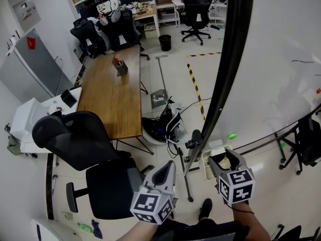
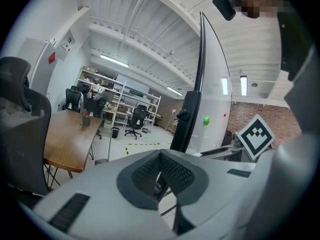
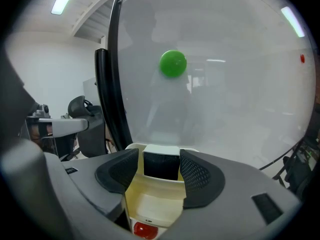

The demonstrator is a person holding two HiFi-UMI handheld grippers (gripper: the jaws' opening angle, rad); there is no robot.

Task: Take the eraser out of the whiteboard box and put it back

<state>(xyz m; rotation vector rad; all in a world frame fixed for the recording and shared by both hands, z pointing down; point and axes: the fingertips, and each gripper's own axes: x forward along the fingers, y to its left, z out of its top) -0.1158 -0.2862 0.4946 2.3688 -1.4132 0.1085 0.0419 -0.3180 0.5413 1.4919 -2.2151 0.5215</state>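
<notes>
The eraser point(image 3: 161, 168), white on top with a black felt face, stands upright in the far end of the cream whiteboard box point(image 3: 150, 204). The box hangs at the foot of the whiteboard point(image 1: 281, 59). My right gripper point(image 3: 159, 156) is open, one jaw on each side of the eraser, and the pads do not press on it. In the head view the right gripper point(image 1: 224, 160) sits over the box point(image 1: 208, 159). My left gripper point(image 1: 168, 170) is shut on nothing, held left of the board's black frame. Its pads meet at the tip in the left gripper view point(image 2: 160, 156).
A red round thing point(image 3: 145, 229) lies in the near end of the box. A green magnet point(image 3: 173, 63) sticks to the board above it. A black office chair point(image 1: 85, 149) and a wooden table point(image 1: 113, 89) stand to the left. Cables and a floor stand point(image 1: 168, 124) lie near the board's foot.
</notes>
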